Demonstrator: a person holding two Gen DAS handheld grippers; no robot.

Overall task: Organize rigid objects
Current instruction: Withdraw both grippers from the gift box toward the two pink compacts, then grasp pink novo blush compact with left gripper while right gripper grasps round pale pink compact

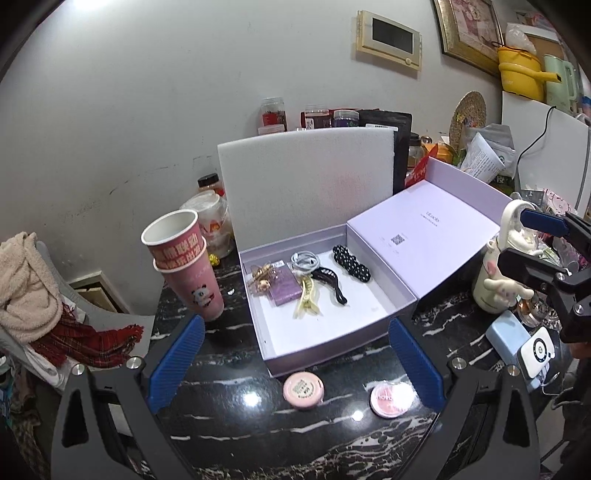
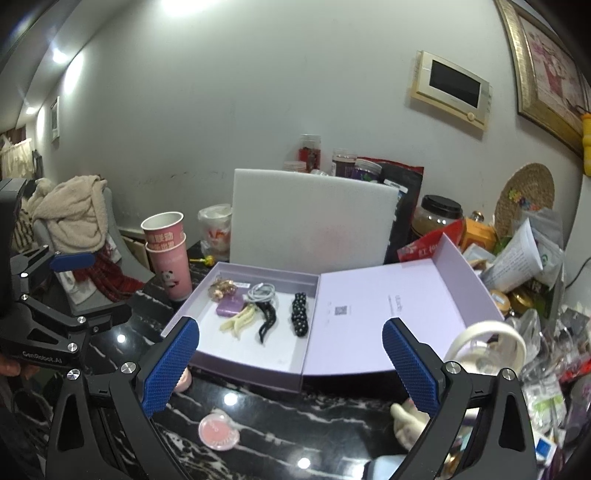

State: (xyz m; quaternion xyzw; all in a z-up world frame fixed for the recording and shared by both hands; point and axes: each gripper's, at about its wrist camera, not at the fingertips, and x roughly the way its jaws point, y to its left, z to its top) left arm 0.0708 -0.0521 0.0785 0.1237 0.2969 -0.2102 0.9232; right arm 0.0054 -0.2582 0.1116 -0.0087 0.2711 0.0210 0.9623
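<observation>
A pale grey wall (image 1: pixel 147 92) backs the room, scuffed low down, with one cream intercom panel (image 1: pixel 389 38) and one gilt-framed picture (image 1: pixel 469 31) hung on it. Below it stands the table (image 1: pixel 229 428), glossy black stone veined in white, cluttered along its back and right edge with jars and packets.

In the middle sits a lilac cardboard box (image 1: pixel 332 354), open, its lid (image 1: pixel 424 225) lying flat to the right and a white foam sheet (image 1: pixel 306 177) propped upright behind it. Two pink paper cups (image 1: pixel 184 266), nested and tilted, stand just left of the box.

Inside the box, toward the back, lie one black beaded hair clip (image 1: pixel 351 264), one black claw clip (image 1: pixel 330 284), one cream claw clip (image 1: pixel 306 299), one coiled white cable (image 1: pixel 304 260), a purple flat case (image 1: pixel 284 291) and a gold trinket (image 1: pixel 260 278). On the table in front of the box rest two round pink compacts (image 1: pixel 303 389), near each other but apart.

The left hand-held gripper (image 1: pixel 295 367) hangs over those compacts, jaws wide and empty. The right hand-held gripper (image 2: pixel 291 365) is likewise spread wide, holding nothing, over the box's front edge.
</observation>
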